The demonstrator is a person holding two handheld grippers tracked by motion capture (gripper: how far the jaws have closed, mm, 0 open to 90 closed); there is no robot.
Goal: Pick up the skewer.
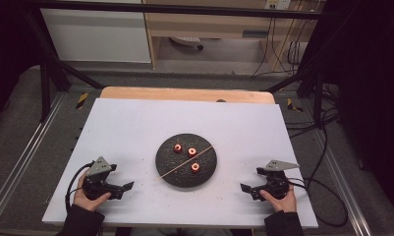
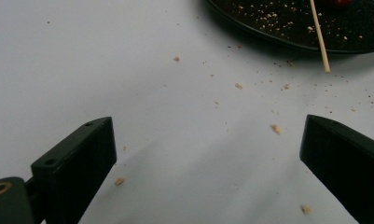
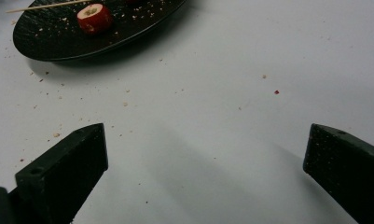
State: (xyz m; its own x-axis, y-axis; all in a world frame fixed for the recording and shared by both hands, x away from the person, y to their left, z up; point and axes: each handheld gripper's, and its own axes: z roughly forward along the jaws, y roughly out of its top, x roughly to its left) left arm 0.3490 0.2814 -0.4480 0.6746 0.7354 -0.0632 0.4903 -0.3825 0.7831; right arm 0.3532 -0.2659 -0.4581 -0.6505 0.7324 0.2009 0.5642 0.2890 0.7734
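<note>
A round black plate (image 1: 171,169) sits mid-table on the white sheet, holding three small red hollowed pieces (image 1: 195,167) and a thin wooden skewer (image 1: 184,162) laid diagonally across it. My left gripper (image 1: 127,186) rests on the sheet left of the plate, open, nothing between its jaws. In the left gripper view the plate's rim (image 2: 268,35) and the skewer's tip (image 2: 321,39) lie ahead. My right gripper (image 1: 244,188) rests right of the plate, open and empty. The right gripper view shows the plate (image 3: 45,42) with one red piece (image 3: 94,18) at the upper left.
Crumbs are scattered over the white sheet (image 1: 135,128) around the plate. A wooden table edge (image 1: 184,93) shows beyond the sheet. Black frame bars and cables run along the floor at both sides.
</note>
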